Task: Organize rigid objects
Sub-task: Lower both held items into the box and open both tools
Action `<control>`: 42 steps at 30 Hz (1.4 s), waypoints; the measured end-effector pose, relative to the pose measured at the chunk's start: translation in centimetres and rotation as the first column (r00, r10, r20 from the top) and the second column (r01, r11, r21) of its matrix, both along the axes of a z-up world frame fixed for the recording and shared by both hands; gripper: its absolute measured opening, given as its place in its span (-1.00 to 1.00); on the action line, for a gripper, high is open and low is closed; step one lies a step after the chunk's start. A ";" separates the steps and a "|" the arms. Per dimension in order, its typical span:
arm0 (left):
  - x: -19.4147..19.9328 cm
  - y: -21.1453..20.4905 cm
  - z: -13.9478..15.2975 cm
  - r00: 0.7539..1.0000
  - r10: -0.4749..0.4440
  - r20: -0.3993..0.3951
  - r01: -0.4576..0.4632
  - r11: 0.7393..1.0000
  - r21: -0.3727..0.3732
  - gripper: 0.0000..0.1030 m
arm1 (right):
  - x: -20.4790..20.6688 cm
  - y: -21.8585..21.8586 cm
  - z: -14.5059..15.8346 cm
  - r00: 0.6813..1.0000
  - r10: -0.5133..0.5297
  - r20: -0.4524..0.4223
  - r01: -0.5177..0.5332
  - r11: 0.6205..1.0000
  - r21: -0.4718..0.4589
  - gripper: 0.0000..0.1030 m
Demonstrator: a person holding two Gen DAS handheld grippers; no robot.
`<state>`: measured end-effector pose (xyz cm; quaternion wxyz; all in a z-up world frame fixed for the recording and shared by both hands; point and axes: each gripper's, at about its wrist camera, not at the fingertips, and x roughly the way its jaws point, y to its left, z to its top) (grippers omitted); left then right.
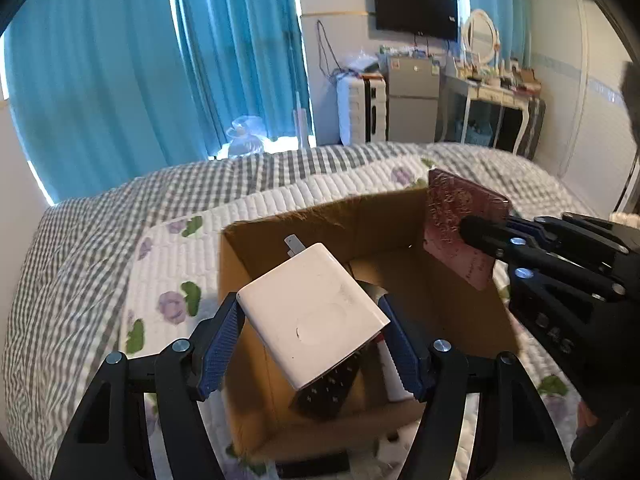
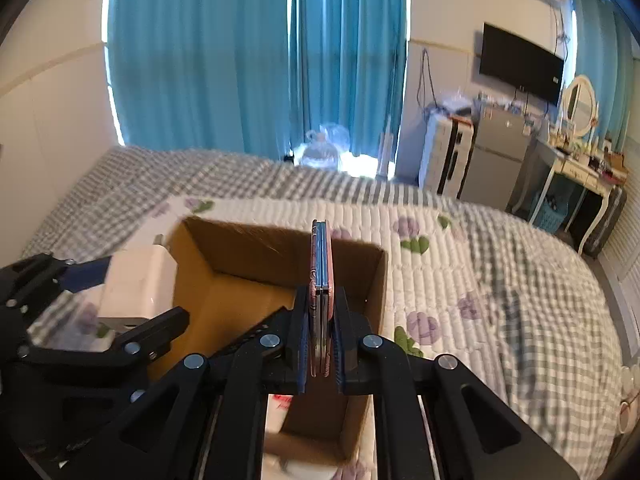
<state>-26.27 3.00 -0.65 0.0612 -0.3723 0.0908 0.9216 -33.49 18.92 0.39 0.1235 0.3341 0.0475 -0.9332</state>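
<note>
An open cardboard box [image 1: 400,216] [image 2: 280,236] sits on the bed. My left gripper [image 1: 312,320] is shut on a white power adapter [image 1: 312,312], held tilted over the box's left half; the adapter also shows in the right wrist view [image 2: 140,284]. My right gripper [image 2: 321,320] is shut on a thin pink-cased phone [image 2: 321,260], held edge-up above the box's right side; the phone shows in the left wrist view [image 1: 460,216] with the right gripper [image 1: 476,236] clamped on it. Inside the box lie a black patterned item [image 1: 328,392] and a white item [image 1: 394,372].
The box rests on a white floral quilt [image 2: 440,288] over a grey checked bedspread [image 1: 80,260]. Beyond the bed are blue curtains [image 1: 120,60], a small fridge [image 1: 412,96], a wall TV [image 1: 416,12] and a dressing table [image 1: 496,84].
</note>
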 end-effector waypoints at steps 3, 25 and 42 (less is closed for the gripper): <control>-1.5 0.1 -2.0 1.000 -0.010 0.022 0.010 1.000 -0.009 0.35 | -2.0 -0.1 -2.5 1.000 0.005 0.028 -0.006 1.000 0.020 -0.82; -3.6 0.2 -5.6 0.993 0.002 0.115 -0.001 1.000 -0.009 0.40 | -1.7 4.1 -1.5 0.998 -0.061 -0.030 0.060 0.997 -0.039 0.06; 8.0 -1.3 3.2 0.999 0.003 -0.054 -0.003 1.000 -0.012 0.99 | 10.0 7.0 4.4 0.987 -0.140 -0.075 0.136 0.989 -0.053 0.49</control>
